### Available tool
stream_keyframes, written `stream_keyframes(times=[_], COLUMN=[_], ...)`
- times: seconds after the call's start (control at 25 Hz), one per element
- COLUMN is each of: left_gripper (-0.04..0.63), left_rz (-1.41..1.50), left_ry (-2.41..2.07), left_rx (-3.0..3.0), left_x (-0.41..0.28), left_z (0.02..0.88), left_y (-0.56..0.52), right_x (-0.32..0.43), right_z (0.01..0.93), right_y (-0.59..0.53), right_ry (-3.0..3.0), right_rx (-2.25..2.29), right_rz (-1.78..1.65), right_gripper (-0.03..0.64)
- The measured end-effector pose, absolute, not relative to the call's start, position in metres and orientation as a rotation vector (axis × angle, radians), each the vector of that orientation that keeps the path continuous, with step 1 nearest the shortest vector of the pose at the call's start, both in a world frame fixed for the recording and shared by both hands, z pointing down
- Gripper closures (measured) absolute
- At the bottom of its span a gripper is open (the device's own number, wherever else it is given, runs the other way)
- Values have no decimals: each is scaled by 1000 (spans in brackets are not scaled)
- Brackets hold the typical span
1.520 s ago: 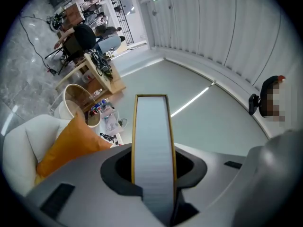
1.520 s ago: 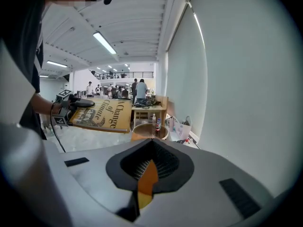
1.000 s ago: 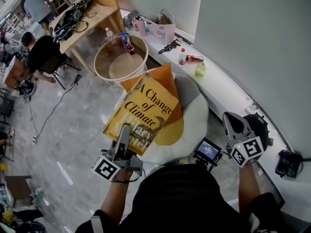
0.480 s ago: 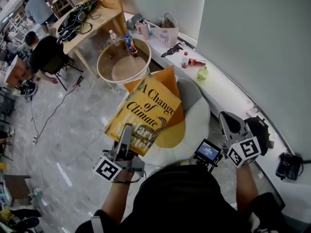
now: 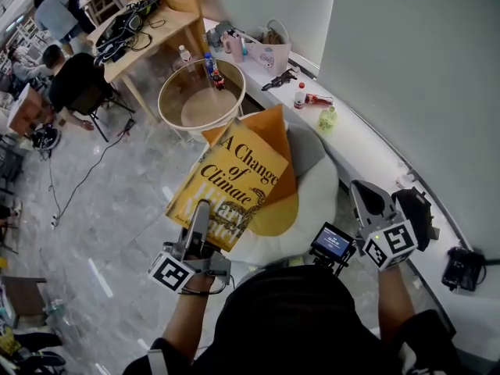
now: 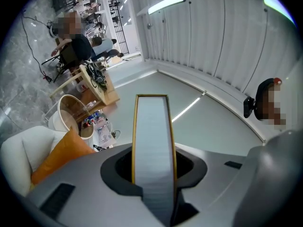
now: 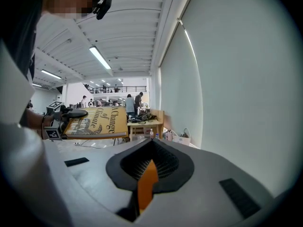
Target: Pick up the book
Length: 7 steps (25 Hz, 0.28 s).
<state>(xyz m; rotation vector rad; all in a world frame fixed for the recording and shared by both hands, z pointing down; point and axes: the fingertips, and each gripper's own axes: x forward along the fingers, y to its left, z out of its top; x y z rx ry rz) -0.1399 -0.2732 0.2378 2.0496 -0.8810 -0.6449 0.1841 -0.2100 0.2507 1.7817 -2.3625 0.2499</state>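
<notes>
Above grey floor [image 5: 117, 209] and a white chair [image 5: 320, 182], the left gripper [image 5: 201, 216] clamped the yellow book's [image 5: 234, 174] near edge; the right gripper [image 5: 369, 196] hung closed, empty.

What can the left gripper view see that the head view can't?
Only the left gripper view shows the pale page edges of the book, clamped between the left tongs, and a strip light. Only the head view shows its yellow cover with the title, and the right tongs. Both show the orange cushion and the round tub.
</notes>
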Motion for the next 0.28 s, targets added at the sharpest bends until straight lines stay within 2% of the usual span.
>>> stream_keyframes(times=[0.28], left_gripper=[449], left_rz=[-608], left_ry=[-922], left_rx=[2051], left_x=[-131], left_z=[213], left_y=[-267], right_x=[193], right_z=[231], right_y=[-208], right_ry=[-2379], right_rx=[1760], right_rz=[287], right_gripper=[606])
